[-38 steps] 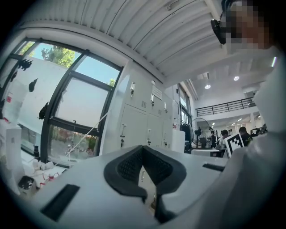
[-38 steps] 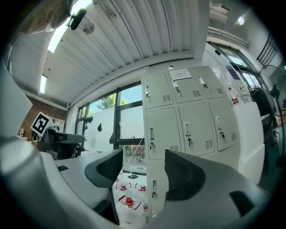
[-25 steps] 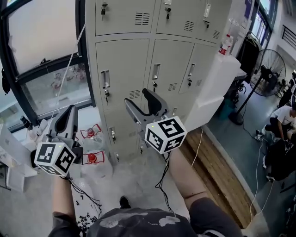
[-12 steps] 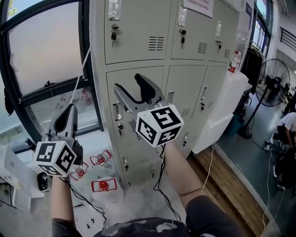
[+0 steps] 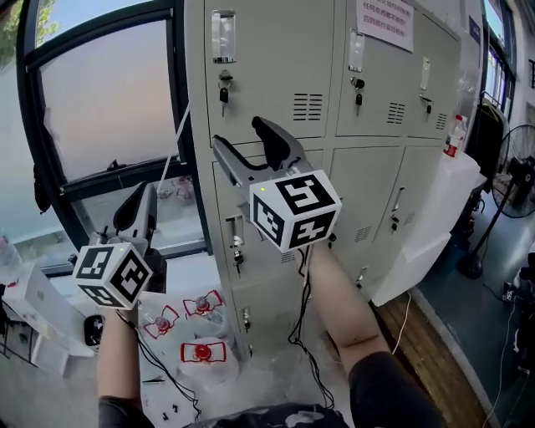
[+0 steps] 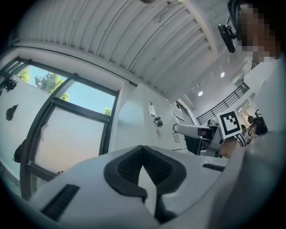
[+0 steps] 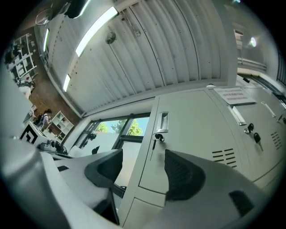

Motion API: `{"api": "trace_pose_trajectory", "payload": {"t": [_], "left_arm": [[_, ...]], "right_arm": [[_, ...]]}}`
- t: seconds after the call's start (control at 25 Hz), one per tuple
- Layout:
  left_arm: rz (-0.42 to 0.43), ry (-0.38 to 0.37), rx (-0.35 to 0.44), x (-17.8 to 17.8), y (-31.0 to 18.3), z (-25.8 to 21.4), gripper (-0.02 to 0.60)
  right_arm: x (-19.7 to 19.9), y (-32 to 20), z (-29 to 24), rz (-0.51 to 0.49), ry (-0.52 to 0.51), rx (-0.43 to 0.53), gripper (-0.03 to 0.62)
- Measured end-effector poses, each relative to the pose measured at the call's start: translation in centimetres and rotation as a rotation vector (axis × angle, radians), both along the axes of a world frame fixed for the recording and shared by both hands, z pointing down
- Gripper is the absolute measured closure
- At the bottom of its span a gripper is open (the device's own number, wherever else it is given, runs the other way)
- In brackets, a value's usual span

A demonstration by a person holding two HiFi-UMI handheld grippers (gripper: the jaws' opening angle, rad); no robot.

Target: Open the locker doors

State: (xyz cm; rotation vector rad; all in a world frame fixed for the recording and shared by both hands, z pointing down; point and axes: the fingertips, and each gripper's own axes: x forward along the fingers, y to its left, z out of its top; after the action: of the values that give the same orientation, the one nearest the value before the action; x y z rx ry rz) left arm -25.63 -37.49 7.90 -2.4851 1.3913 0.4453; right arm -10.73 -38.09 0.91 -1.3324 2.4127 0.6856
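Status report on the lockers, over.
Right gripper open, aimed at upper-left locker door. Door closed, key inserted. Left gripper shut, idle. Nothing in the way.

- A paper notice (image 5: 384, 20) is hanging on an upper locker door (image 5: 378, 92); its lines of print, perhaps Chinese characters, are showing too small and blurred to read.

Open air lies between right gripper (image 5: 236, 134) and locker door (image 5: 272, 58).

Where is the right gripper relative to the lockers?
Head view, centre: the right gripper is open in front of the upper-left locker door, just below its key.
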Motion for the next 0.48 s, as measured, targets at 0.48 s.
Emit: {"api": "trace_pose_trajectory", "payload": {"t": [0.48], "left_arm": [[-0.070,0.013,0.026,0.1,-1.9,-5.5,0.574]], "right_arm": [[-1.8,-2.0,-9.2,-0.049,0.035,0.084,0.303]]}}
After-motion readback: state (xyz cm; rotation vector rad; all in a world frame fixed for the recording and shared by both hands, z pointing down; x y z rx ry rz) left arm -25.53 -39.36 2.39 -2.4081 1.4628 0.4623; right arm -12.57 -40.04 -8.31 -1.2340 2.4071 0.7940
